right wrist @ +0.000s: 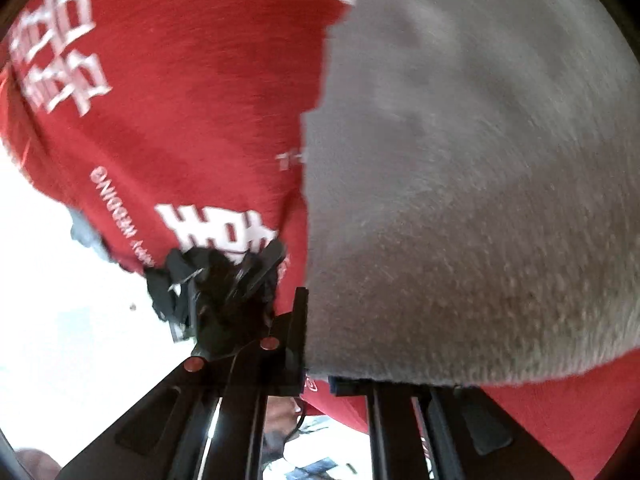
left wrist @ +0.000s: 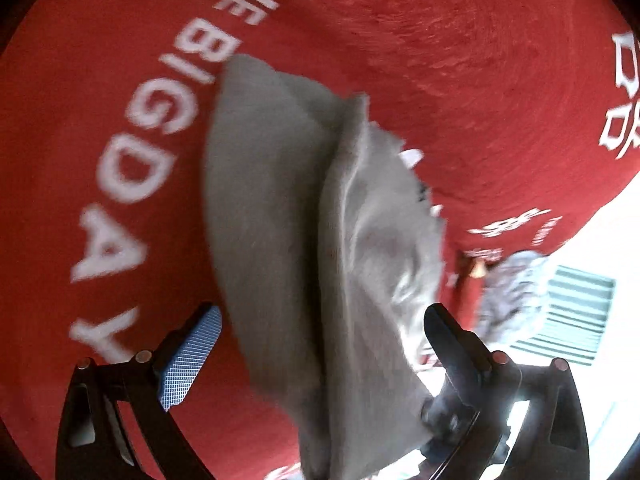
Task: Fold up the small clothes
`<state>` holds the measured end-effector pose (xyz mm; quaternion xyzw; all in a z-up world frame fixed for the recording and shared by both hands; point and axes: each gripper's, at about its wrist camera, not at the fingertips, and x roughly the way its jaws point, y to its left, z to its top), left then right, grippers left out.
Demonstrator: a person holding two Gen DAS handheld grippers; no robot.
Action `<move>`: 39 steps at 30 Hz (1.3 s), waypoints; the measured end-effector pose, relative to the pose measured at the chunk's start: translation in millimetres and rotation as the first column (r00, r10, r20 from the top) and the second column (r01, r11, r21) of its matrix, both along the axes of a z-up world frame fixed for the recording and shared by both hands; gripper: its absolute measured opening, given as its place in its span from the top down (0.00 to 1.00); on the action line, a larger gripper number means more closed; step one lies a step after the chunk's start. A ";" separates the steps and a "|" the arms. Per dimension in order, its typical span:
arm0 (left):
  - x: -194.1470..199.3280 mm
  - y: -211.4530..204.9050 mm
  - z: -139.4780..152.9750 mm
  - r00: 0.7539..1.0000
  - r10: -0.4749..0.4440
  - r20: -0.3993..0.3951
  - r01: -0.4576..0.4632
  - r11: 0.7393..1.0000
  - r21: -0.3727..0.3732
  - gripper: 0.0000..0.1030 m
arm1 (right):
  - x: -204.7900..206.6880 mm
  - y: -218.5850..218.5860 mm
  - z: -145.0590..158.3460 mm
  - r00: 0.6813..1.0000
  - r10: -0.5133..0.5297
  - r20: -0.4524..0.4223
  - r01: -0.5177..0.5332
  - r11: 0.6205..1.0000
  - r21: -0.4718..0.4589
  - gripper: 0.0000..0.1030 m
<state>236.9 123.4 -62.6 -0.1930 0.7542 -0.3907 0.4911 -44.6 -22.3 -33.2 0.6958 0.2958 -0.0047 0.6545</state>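
Your grey cloth (left wrist: 288, 216) lies half-folded on the red cover (left wrist: 460, 60) printed "THE BIG DAY", reaching between your left gripper (left wrist: 320, 332), whose fingers stand apart. Your right gripper (right wrist: 316, 340) looks clamped on the cloth's edge.

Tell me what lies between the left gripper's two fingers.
The grey cloth hangs between the open fingers, over the red mat; the left wrist view shows it.

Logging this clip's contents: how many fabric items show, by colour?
Grey: 1, the grey cloth between the left gripper fingers
Red: 1, the red printed cloth underneath
Bluish-grey: 1, a crumpled cloth at the edge
Total: 3
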 end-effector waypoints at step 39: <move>-68.4 -129.3 126.0 0.848 -0.271 0.456 0.196 0.959 0.205 0.84 | 25.8 -107.0 2.4 0.877 0.212 -0.432 -0.393 0.833 -0.388 0.97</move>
